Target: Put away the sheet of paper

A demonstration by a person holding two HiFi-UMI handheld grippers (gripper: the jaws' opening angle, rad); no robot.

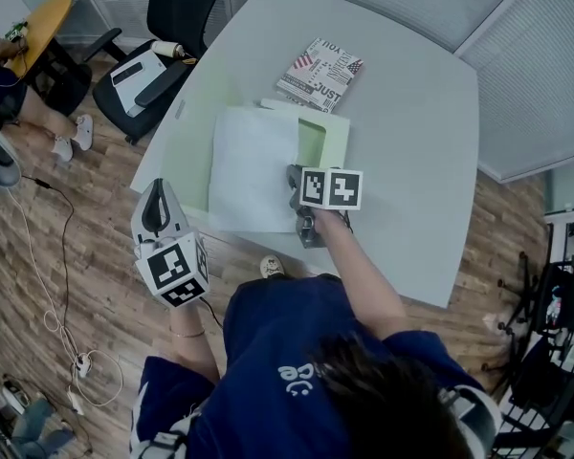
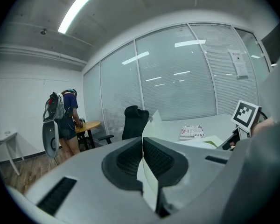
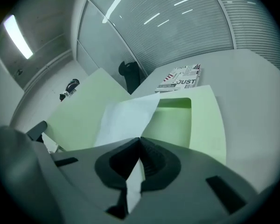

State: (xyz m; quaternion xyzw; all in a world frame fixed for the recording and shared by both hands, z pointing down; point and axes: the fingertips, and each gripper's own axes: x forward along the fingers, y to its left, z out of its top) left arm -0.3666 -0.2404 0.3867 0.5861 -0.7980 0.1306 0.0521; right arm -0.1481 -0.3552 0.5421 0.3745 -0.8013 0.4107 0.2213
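Observation:
A white sheet of paper (image 1: 253, 170) lies over an open pale green folder (image 1: 331, 140) on the grey table (image 1: 411, 151). My right gripper (image 1: 295, 182) is at the sheet's right edge, shut on the white paper (image 3: 126, 118), which runs between its jaws (image 3: 140, 141). The folder's pocket side (image 3: 205, 120) lies flat beyond it. My left gripper (image 1: 160, 189) is off the table's near left edge, shut on the edge of the folder's left flap (image 1: 187, 151). That pale green flap (image 2: 151, 125) stands up between its jaws (image 2: 143, 141).
A printed magazine (image 1: 319, 73) lies at the table's far side beyond the folder. A black office chair (image 1: 163, 36) stands at the far left corner. A person (image 2: 65, 120) stands by a yellow round table (image 1: 40, 22). Cables (image 1: 57, 285) trail on the wood floor.

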